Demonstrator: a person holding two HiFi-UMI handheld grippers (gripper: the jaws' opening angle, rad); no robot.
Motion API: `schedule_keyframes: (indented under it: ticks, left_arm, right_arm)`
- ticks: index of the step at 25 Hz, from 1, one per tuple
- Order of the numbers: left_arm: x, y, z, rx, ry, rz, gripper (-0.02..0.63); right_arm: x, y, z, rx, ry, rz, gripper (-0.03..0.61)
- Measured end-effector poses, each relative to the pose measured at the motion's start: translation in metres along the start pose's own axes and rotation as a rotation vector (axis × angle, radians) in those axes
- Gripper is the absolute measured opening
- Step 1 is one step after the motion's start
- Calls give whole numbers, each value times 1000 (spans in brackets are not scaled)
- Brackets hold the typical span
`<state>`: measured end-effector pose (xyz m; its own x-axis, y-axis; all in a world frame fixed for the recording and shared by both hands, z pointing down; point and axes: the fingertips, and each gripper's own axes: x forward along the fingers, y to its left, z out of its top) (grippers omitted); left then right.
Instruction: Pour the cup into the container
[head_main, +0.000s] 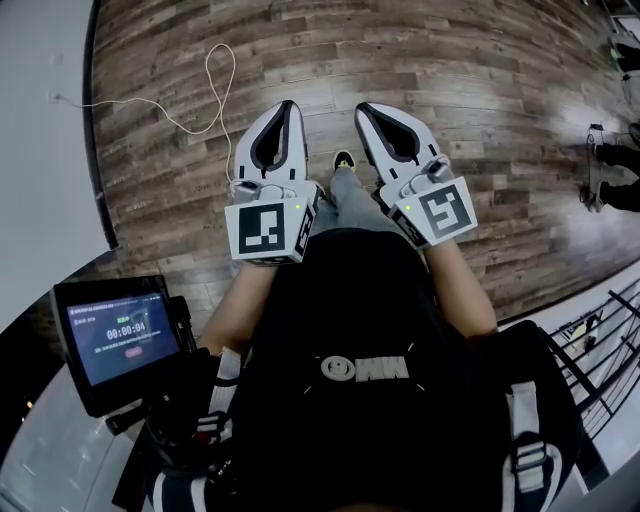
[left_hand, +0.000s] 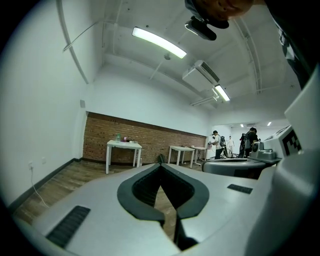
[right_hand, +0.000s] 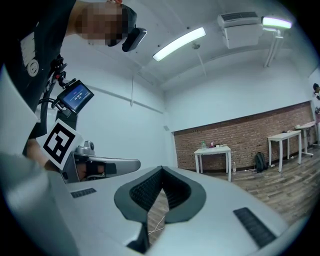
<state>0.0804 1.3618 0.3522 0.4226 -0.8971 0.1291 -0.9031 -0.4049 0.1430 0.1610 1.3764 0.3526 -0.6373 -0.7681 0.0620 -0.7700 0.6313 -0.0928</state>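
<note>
No cup or container shows close by. I stand on a wood floor and hold both grippers out in front of my body at waist height. My left gripper (head_main: 288, 104) (left_hand: 160, 165) is shut with nothing in it. So is my right gripper (head_main: 365, 106) (right_hand: 161, 168), which sits beside it a small gap away. Both point across the room at a white table (left_hand: 123, 145) (right_hand: 212, 150) by a brick wall. A bottle (right_hand: 204, 145) and other small things stand on the table, too far off to tell apart.
A screen on a mount (head_main: 115, 340) sits at my left hip. A white cable (head_main: 215, 90) lies on the floor by the white wall (head_main: 40, 100). More white tables (left_hand: 182, 149) and several people (left_hand: 217, 145) stand far right. A dark bag (right_hand: 259, 161) rests by the brick wall.
</note>
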Motion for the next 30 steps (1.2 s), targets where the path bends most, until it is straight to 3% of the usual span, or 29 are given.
schedule_keyframes:
  ticks: [15, 22, 30]
  left_arm:
    - [86, -21, 17, 100, -12, 44, -2]
    - [105, -7, 18, 68, 2, 74, -2]
    - [123, 16, 24, 50, -1, 33, -2]
  right_arm:
    - [31, -83, 11, -5, -45, 63, -3]
    - [47, -102, 12, 14, -42, 69, -3]
    - [80, -103, 15, 9, -40, 49, -3]
